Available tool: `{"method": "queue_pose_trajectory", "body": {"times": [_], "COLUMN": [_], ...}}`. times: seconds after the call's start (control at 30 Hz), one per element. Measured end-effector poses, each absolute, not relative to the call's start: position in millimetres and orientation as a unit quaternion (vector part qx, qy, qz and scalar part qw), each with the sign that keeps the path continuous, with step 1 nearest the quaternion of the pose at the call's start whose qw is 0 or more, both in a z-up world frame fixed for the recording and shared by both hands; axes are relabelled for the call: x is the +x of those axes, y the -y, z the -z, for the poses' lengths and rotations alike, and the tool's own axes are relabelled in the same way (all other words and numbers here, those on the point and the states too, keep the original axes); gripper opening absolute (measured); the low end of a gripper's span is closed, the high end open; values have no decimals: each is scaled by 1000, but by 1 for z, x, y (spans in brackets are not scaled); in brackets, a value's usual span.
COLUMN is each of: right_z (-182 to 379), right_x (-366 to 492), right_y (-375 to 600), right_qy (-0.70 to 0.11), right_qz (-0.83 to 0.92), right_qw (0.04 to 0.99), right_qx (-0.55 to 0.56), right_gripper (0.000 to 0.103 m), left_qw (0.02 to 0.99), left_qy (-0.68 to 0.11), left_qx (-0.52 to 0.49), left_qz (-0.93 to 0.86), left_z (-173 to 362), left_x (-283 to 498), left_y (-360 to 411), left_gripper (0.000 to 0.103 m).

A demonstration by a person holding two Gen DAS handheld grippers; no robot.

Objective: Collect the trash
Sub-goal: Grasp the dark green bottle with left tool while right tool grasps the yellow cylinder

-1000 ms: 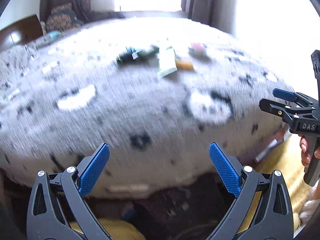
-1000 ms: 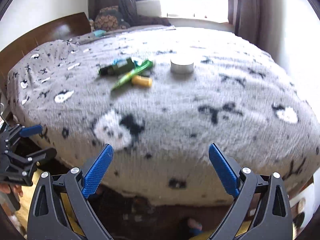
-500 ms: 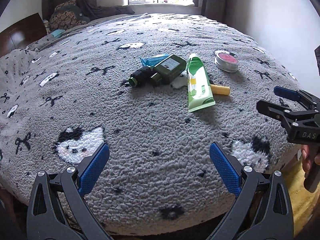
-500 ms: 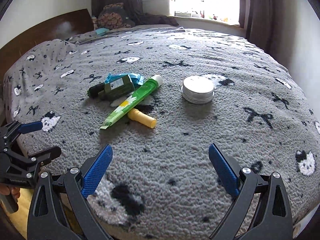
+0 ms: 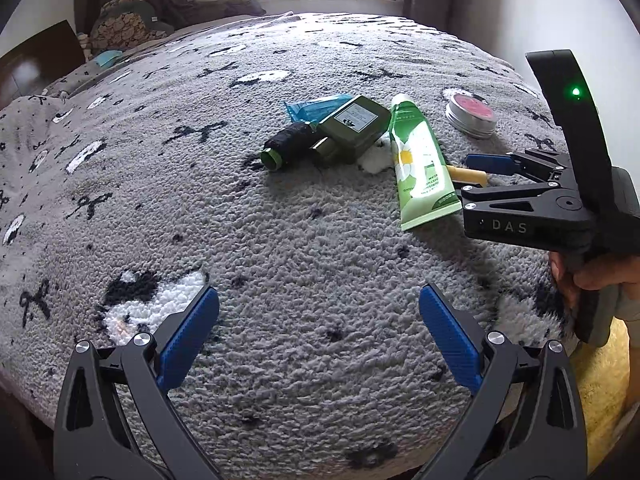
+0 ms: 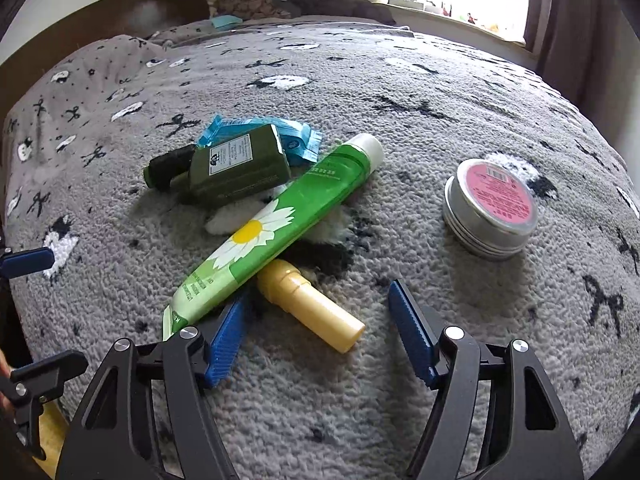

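Yellow stick point(image 6: 310, 306) lies just ahead of my right gripper point(image 6: 316, 316), slanting between its wide-open, empty jaws; my left gripper point(image 5: 318, 320), equally spread and empty, hangs farther off.

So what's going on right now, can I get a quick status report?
Left gripper and right gripper both open, empty. Right one closing on yellow tube. Green tube lies across its far end.
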State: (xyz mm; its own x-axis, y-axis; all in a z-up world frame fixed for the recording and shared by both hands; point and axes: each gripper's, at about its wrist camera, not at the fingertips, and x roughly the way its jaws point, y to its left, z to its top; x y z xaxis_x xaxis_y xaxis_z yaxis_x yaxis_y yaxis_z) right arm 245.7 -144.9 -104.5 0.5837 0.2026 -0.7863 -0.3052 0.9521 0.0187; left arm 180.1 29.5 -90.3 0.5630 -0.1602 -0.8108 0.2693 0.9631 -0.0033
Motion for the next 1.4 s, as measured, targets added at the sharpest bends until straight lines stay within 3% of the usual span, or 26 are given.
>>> {"method": "queue_pose_trajectory", "body": {"times": [0.03,0.13,0.2,0.27,0.77,0.93,1.27,1.4], "right_z": [104,104,104,102,97,98,95,95], "right_x": [248,251,249,245,221,214,202,202], "right_y": [142,137,136,139,211,223,235,236], "right_qy": [-433,-433,-432,-432,-449,-451,-451,-450], "right_qz": [-148,-162,-167,-168,-116,-129,-135,-134], "right_qw": [887,884,884,883,886,883,882,883], "right_qx": [-61,-66,-71,-73,-24,0,16,18], "right_gripper": [63,36,27,24,23,23,23,23], "left_qw": [882,882,881,882,896,903,882,882], "left_qy": [-452,-455,-457,-456,-419,-400,-429,-437], "left_qx": [59,51,46,44,65,85,133,113], "left_qz": [119,114,113,114,129,132,142,135], "left_z": [91,92,92,91,69,68,91,95], "left_x": [181,186,189,194,259,283,311,318], "left_y": [-32,-39,-41,-42,14,31,58,55], "left_gripper": [95,95,95,95,89,71,70,64]}}
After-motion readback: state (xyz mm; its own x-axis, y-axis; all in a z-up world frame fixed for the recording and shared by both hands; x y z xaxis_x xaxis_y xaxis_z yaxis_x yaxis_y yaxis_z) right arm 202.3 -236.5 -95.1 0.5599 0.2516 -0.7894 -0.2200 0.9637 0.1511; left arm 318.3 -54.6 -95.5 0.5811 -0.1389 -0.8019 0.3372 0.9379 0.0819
